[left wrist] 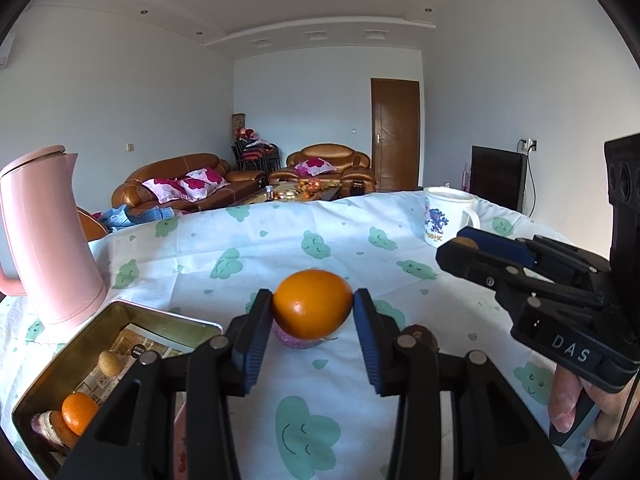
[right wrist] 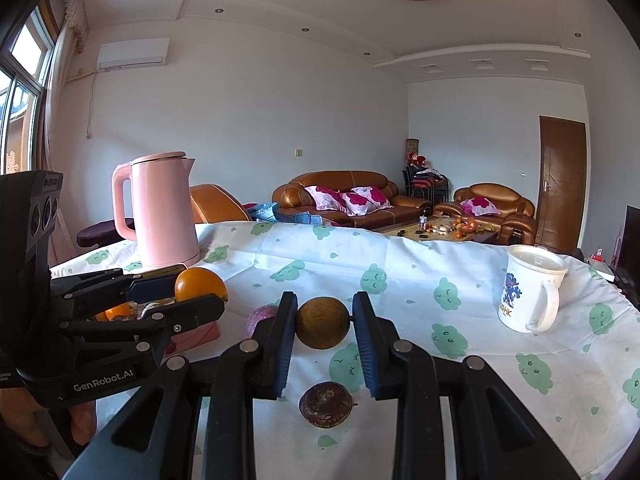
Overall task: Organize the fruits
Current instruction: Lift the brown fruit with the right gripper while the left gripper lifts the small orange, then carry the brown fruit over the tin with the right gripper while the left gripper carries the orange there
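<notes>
Sofas, a wooden door and white walls fill the background behind a table under a white cloth [left wrist: 320, 236] printed with green clouds. Largest on it is the pink kettle [left wrist: 48, 236] at the left edge of the left wrist view, with a metal tin [left wrist: 120, 312] just below it at lower left; inside the tin lie a small orange, a pale round fruit and something purple. A white mug [right wrist: 528, 292] stands at the right of the right wrist view, well apart from the fruit.

At the centre of the left wrist view the left gripper [left wrist: 313, 304] is clamped on an orange [left wrist: 313, 304], both pads pressed to its sides and the fruit lifted clear of the cloth. The right gripper [right wrist: 322, 322] is likewise closed on a brownish-yellow round fruit [right wrist: 322, 322] at mid-frame. A dark wrinkled fruit [right wrist: 326, 404] lies on the cloth directly beneath it, and a purple fruit [right wrist: 260, 318] sits just left of its left finger.

Both held fruits look light, firm and smooth-skinned, so probably slippery when round; gripping across the widest middle, as now, seems safest, with gentle pressure to avoid bruising. The kettle stands near the tin's far edge and could be knocked on the way in.
</notes>
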`<state>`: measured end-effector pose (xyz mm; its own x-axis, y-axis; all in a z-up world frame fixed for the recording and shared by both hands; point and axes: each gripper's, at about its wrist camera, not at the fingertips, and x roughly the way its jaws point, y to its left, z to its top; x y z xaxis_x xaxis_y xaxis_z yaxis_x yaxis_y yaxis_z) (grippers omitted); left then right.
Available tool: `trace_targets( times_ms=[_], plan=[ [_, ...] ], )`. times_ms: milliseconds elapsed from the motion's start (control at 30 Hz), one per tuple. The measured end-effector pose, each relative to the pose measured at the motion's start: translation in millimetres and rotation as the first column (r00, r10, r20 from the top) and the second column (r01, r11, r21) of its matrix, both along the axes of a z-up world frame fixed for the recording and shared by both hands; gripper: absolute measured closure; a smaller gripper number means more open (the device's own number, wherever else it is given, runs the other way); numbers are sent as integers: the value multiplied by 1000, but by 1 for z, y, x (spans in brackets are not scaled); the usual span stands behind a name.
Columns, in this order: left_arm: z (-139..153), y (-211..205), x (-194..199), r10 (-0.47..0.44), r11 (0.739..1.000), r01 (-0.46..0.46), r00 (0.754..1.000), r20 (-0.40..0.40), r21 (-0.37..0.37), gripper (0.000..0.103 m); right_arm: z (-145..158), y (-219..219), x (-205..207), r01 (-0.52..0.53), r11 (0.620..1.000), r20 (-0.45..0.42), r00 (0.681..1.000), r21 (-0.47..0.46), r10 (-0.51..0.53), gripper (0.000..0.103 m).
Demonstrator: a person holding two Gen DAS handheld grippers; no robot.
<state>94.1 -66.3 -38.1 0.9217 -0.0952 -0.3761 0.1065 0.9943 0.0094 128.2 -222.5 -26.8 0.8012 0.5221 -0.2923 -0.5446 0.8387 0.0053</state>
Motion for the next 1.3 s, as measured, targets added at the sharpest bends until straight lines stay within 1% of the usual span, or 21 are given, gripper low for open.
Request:
trace_targets(
  times_ms=[300,433,667,867,1100,1300],
  plan=[
    [0,8,-7,8,1000,-8,1000,-1,-1,60,-1,7,-3,-9,1000,-11,1000,4,9,73],
    [0,15,-8,11,1000,-11,1000,-12,-8,60,-1,18,-3,-29,1000,-25,999,7,29,73],
    [-2,22,-11,21,1000,-21,1000,-21,-5,60,-1,37,-5,-63,998,-34,997,-19,63,72],
    [-2,26,-13,28,1000,-28,999,-33,-4,60,6,46,-6,-92,996,-39,995,-20,91,72],
    [0,37,-21,58,998,-58,997,-42,12,60,13,59,-3,-129,991,-51,991,-20,128,72],
    [4,50,-26,83,997,-82,996,-38,7,60,20,78,-7,-167,985,-40,985,-50,165,72]
  ],
)
